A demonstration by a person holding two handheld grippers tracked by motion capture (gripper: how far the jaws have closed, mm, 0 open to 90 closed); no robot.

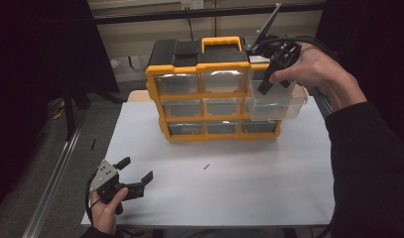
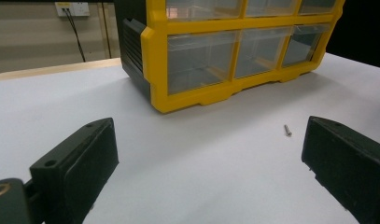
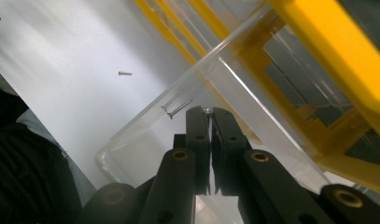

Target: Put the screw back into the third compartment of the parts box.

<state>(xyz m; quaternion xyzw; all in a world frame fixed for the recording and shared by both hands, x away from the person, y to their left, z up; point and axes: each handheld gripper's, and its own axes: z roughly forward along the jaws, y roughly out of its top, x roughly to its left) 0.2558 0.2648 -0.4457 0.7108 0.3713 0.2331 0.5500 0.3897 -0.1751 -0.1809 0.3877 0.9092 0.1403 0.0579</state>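
From the high view, my right hand (image 1: 316,69) is raised at about one o'clock of the table, wrist bent so that my right gripper (image 1: 273,79) points down into the pulled-out clear drawer (image 1: 284,105) at the top right of the yellow organiser (image 1: 209,94). My left hand (image 1: 107,206) rests low at seven o'clock on the white tabletop (image 1: 239,183), holding my left gripper (image 1: 135,179) level with its jaws spread wide and nothing between them. A small loose screw (image 1: 206,166) lies on the sheet near the middle, well apart from both hands.

In the left gripper view, my two blocky matte black jaws stand far apart at the lower corners. The loose screw (image 2: 287,130) lies at three o'clock, just inside the right jaw. The organiser (image 2: 234,56) fills twelve o'clock: glossy yellow frame, dark ribbed side, transparent boxy drawers.

In the right gripper view, my jaws are clenched almost together on a thin screw (image 3: 209,122), its head showing at their tips. They reach into the drawer (image 3: 145,144), thin clear plastic with rounded corners. Two slim metal screws (image 3: 176,106) lie on its floor at eleven o'clock of my tips. Another screw (image 3: 124,73) lies on the white surface beyond.
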